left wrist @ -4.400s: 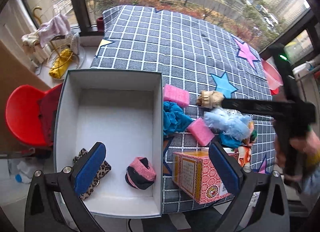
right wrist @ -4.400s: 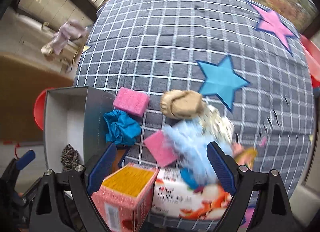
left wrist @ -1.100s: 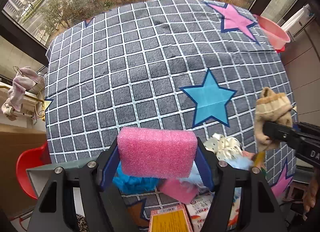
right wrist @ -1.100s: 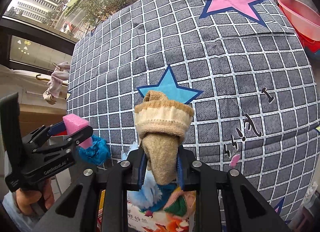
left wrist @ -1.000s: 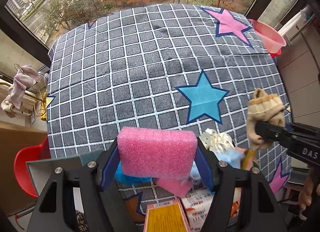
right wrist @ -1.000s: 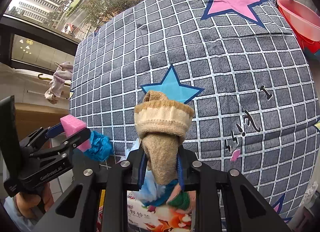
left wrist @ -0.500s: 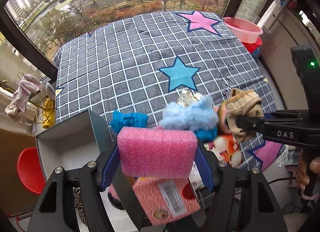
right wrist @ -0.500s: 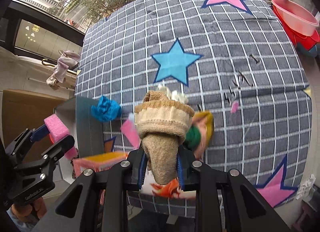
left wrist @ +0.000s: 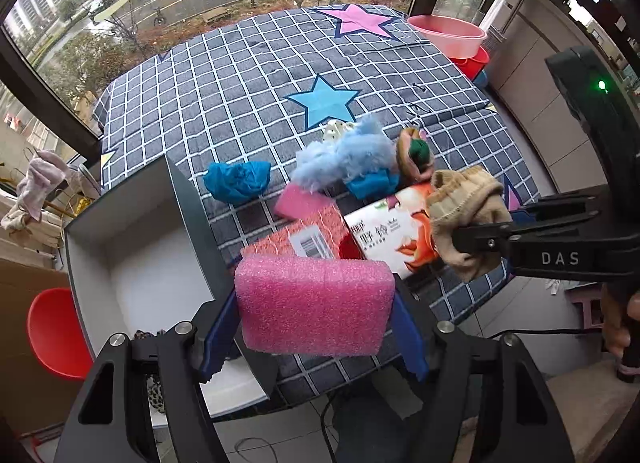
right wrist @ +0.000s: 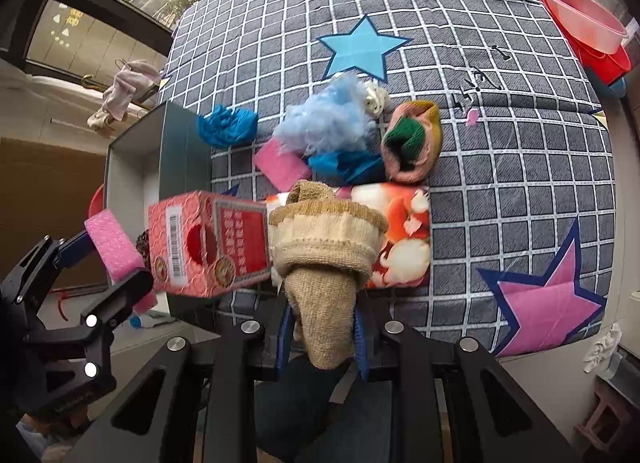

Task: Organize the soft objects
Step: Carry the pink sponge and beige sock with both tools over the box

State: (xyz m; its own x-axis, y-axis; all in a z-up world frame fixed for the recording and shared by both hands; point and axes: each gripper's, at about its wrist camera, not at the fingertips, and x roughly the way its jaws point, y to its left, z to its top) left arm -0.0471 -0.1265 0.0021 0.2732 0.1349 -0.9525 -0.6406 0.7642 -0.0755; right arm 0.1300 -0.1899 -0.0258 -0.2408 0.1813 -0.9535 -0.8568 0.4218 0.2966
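**Both hands loaded: sponge on the left, sock on the right**

While the pink foam sponge [left wrist: 314,305] sits squeezed between the blue pads of the left hand-held gripper [left wrist: 316,319], it hangs in the air above the near edge of the bench [left wrist: 248,75], just right of the open box [left wrist: 132,259]. So that gripper stands fairly wide, but only because the sponge fills the gap. The right hand-held gripper [right wrist: 322,333] is pinched narrow on a rolled tan sock [right wrist: 324,259], cuff end pointing away from the camera, held up over the front of the bench.

Everything else soft is still lying on the checked cloth: a crumpled blue cloth [left wrist: 238,179] right beside the box wall, a second pink sponge [left wrist: 298,201], a fluffy light-blue thing [left wrist: 348,159] with a darker blue piece under it, a little white spotted item [right wrist: 376,97] behind it, and a pink-and-yellow sock roll with green inside [right wrist: 412,141].

Two cartons sit at the front edge, touching: a red patterned one [right wrist: 204,243] and a white-orange one [left wrist: 384,235]. Inside the box you can see a bit of leopard-print fabric [left wrist: 154,395] at the near end; the rest of the floor there is white. A pink basin [left wrist: 448,35] is off past the far right corner, a red chair [left wrist: 56,335] left of the box.
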